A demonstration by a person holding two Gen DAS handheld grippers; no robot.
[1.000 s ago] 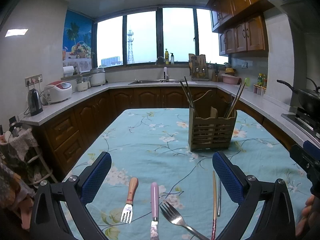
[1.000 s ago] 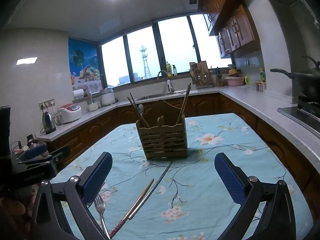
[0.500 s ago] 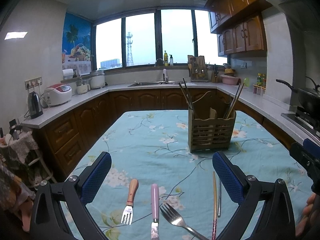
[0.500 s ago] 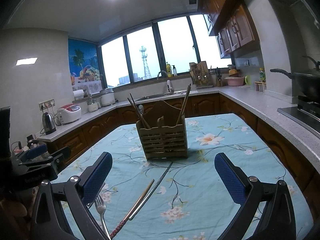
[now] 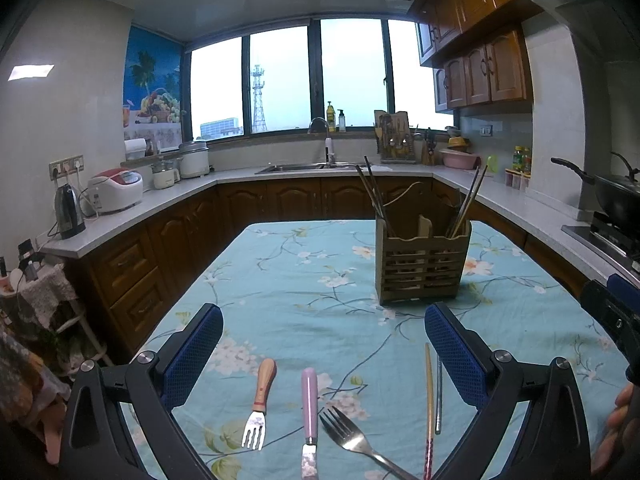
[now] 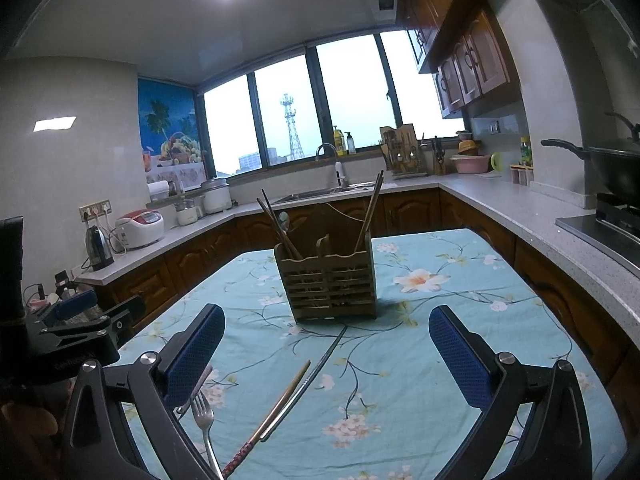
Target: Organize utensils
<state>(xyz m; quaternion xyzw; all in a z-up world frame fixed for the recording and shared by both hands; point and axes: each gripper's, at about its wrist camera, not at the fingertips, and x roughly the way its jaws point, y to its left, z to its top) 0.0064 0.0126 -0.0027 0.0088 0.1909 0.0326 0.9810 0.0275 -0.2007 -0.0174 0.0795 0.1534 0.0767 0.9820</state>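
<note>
Hovering low over the flowered tablecloth [image 5: 304, 280], left gripper [image 5: 324, 350] spread wide, nothing between its blue pads [image 5: 194, 350]. Lying just below and between the fingers: small wooden-handled fork [image 5: 259, 402], pink-handled knife [image 5: 309, 412] to its right, then steel fork [image 5: 354, 438] pointing its tines toward the knife. Close against the inner side of the right finger, a wooden chopstick [image 5: 429, 400] and a metal chopstick [image 5: 439, 396], side by side. Farther off and ahead to the right, wooden utensil holder [image 5: 422, 266] standing upright, chopsticks leaning out of its compartments.

Held likewise above the cloth, right gripper [image 6: 326, 350] also parted wide and holding nothing. Between its fingers, toward the left one: steel fork [image 6: 204, 424] nearest the left pad, wooden chopstick [image 6: 272, 412] and metal chopstick [image 6: 308, 376] slanting up toward the holder [image 6: 328, 280]. Holder straight ahead, well apart from the fingertips, the metal chopstick's far end almost reaching its base. Left gripper [image 6: 80, 336] visible at the left edge.
</note>
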